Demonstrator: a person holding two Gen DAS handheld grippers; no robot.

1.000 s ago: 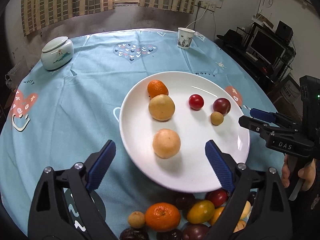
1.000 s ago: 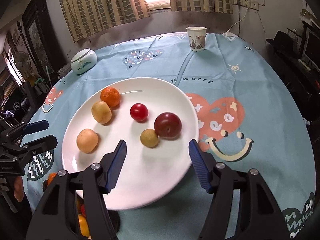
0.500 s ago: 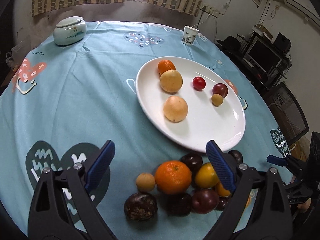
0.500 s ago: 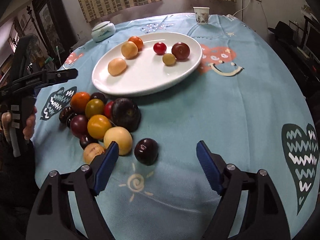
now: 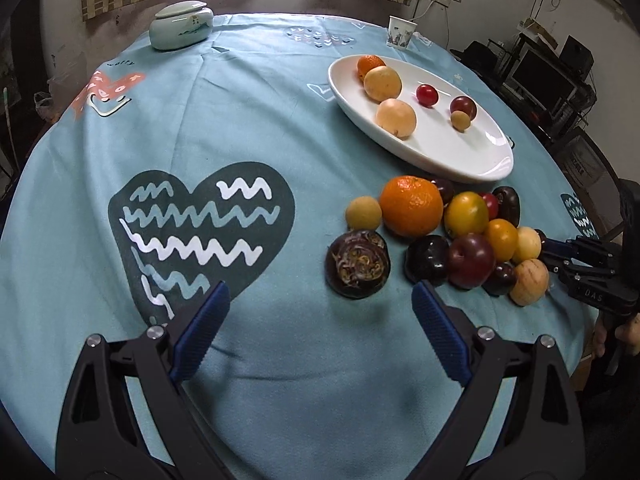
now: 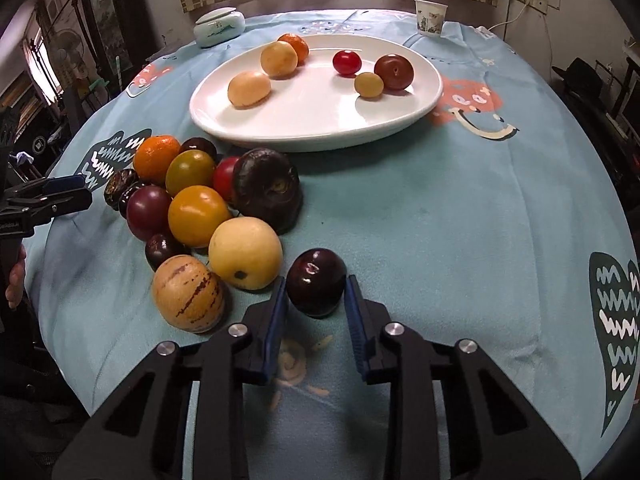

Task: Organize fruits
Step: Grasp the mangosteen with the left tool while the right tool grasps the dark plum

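A white plate (image 6: 320, 120) holds several fruits, among them an orange, two yellow fruits, a red tomato and a dark red plum (image 6: 393, 71); the plate also shows in the left wrist view (image 5: 440, 148). A pile of loose fruits (image 6: 192, 200) lies on the cloth in front of the plate, with a big orange (image 5: 411, 205) and a dark passion fruit (image 5: 357, 264). My right gripper (image 6: 316, 294) is shut on a dark plum (image 6: 316, 287) that rests on the cloth beside the pile. My left gripper (image 5: 320, 308) is open and empty, a little before the passion fruit.
A round table with a light blue cloth (image 5: 200, 128). A lidded ceramic jar (image 5: 181, 25) stands at the far left and a paper cup (image 6: 430, 17) at the far edge. Desk and monitors stand to the right, off the table.
Both grippers have pulled back from the plate toward the near edge. My right gripper has moved in on the dark plum and closed its jaws on it. My left gripper stays open.
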